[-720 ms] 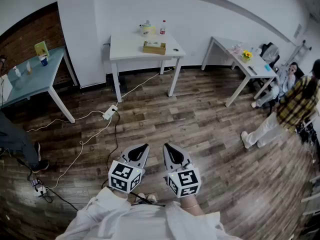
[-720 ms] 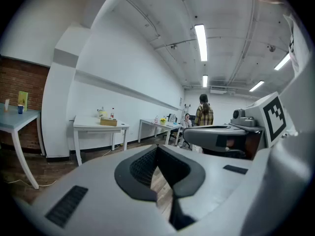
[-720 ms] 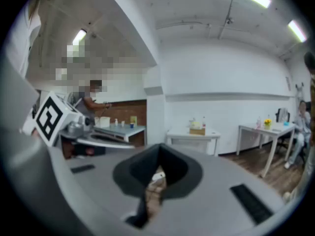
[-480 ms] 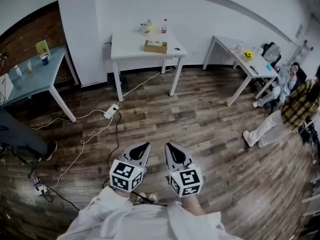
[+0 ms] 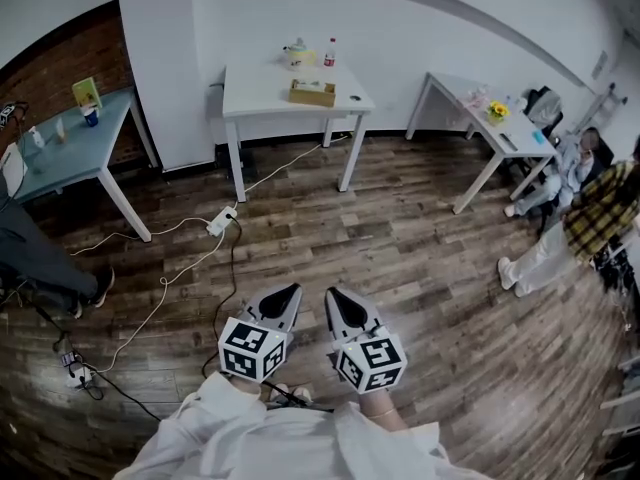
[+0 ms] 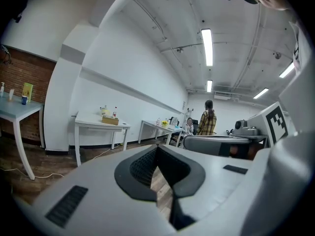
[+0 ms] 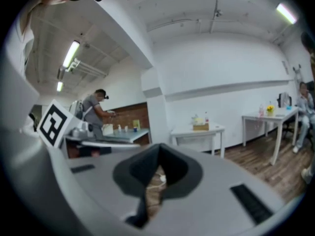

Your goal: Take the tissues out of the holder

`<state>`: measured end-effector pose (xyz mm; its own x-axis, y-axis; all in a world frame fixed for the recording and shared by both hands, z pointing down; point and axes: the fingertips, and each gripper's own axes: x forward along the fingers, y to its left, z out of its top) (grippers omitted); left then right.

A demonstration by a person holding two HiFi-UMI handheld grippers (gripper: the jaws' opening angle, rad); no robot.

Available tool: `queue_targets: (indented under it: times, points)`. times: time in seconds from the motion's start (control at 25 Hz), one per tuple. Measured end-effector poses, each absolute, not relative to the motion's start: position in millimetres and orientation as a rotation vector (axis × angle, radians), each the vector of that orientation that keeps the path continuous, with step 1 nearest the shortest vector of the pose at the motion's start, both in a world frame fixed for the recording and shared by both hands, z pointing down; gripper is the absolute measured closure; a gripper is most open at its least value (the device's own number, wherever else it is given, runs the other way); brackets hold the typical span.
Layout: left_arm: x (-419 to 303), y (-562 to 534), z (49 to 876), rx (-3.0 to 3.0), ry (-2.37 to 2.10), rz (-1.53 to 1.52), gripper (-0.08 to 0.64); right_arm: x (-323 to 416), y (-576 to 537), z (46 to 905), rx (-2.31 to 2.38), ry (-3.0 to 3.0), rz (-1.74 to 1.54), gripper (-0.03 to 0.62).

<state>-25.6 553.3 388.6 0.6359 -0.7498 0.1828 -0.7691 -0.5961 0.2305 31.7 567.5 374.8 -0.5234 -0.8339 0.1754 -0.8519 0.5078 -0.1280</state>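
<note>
Holding both tools close in front of the body, the person stands well back from the work: the left gripper (image 5: 284, 300) has its jaws together with nothing between them, and in its own view only floorboards show through the hollow behind the pads. The right gripper (image 5: 340, 304) just beside it looks the same, jaws met at the tips and empty. Both point a little below level across the wooden floor (image 5: 420, 248), where a power strip (image 5: 221, 223) and its cable lie between the person and the white table (image 5: 250, 96). On that table, well apart from both grippers, sits the tissue holder (image 5: 310, 94), a low wooden box, with a bottle (image 5: 328, 53) and a pale container (image 5: 296, 57) behind it near the wall. No tissue can be made out in it from here. By my reading the task has not begun and this is the approach. The next move calls for walking up to the table, then opening one pair of jaws above the holder to pinch the top tissue, perhaps steadying the box with the other.
</note>
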Motion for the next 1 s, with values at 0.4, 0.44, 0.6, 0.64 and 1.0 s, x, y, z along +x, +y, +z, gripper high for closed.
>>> queue_targets:
  times: [0.4,0.44,0.6,0.64,1.0]
  points:
    - [-16,549,391,2.558,-1.201,0.089,0.54,36,563,380,1.451,-2.617,0.26,0.583]
    - [-15,547,390,2.56,-1.202,0.084,0.54,39,561,379,1.456,-2.614,0.258,0.583]
    - [-10,535,389,2.547,-1.218,0.062,0.54,45,554,373,1.441,-2.628,0.24,0.583]
    - [-9,532,388,2.547,-1.23,0.058,0.54,46,552,371,1.44,-2.624,0.229,0.583]
    - [6,506,386,2.558,-1.282,0.057,0.54,61,526,372,1.429,-2.621,0.232,0.583]
